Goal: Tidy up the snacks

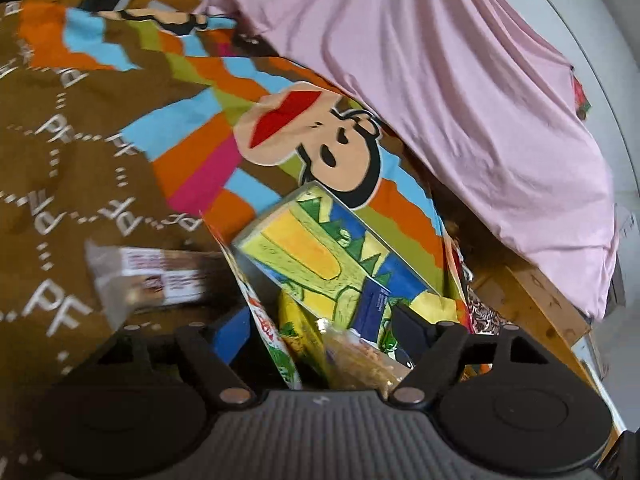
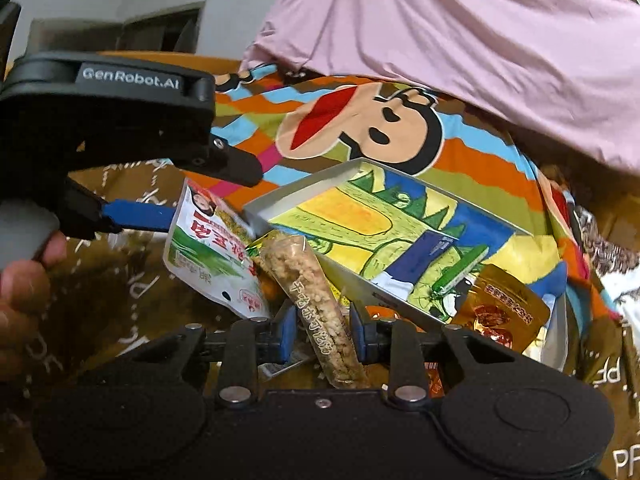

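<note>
Left gripper [image 2: 172, 200] spread, empty, its blue finger beside the green-white pouch [image 2: 212, 256]. Right gripper [image 2: 323, 334] pinches the clear granola tube [image 2: 316, 304], the dinosaur tray [image 2: 380, 224] just ahead. The slick tube is gripped near its end and could slip or snag the tray rim.

Tray [image 2: 256, 208] on the bedspread [image 2: 120, 280], pouch [image 2: 208, 256] at its left, pillow [image 2: 460, 40] behind.

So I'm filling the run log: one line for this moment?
right gripper: shut on clear snack tube | left gripper: open, green-white pouch between fingers | tray: tilted on bedspread
</note>
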Tool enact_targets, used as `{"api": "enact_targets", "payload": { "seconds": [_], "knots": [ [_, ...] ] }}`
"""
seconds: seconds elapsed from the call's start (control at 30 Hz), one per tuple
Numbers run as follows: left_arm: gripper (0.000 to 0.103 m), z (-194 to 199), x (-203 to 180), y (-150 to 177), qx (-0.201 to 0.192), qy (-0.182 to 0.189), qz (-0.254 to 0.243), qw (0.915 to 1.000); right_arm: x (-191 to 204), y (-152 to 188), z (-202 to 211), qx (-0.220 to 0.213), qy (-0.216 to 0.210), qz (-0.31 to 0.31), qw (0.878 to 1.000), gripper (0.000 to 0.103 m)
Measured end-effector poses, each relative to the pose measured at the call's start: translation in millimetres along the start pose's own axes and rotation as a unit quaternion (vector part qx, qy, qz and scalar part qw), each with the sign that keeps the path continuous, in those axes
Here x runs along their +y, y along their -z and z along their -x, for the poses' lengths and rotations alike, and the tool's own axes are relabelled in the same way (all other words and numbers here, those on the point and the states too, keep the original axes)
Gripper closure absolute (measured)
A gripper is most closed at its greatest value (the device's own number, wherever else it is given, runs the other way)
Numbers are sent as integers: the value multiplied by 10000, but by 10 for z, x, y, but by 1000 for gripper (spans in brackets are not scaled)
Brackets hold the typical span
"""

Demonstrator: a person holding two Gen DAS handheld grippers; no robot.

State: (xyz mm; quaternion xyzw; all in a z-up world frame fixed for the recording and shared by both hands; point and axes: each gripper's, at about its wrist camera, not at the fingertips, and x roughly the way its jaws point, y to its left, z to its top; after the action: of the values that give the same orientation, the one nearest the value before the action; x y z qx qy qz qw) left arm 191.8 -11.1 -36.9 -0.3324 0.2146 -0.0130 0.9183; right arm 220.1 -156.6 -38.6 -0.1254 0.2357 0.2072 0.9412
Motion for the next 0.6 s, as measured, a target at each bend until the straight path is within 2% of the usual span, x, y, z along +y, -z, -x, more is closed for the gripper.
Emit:
{"api": "enact_targets", "payload": {
  "seconds": [0.17, 0.33, 0.4, 0.6],
  "knots": [
    [22, -225, -24, -54, 116, -118, 62, 9998, -120, -3, -37, -77, -52, -243, 9997, 73],
    [22, -427, 39, -50, 275, -387, 129, 9988, -234, 45, -113, -146, -198, -468, 9986, 72],
    [27, -472, 69, -9, 311, -424, 127, 9985, -263, 73, -151, -141, -268, -553, 9980, 72],
    [32, -466, 131, 185, 272, -574, -4, 9980, -241, 140, -250, 4, -422, -624, 9972, 70]
  ]
}}
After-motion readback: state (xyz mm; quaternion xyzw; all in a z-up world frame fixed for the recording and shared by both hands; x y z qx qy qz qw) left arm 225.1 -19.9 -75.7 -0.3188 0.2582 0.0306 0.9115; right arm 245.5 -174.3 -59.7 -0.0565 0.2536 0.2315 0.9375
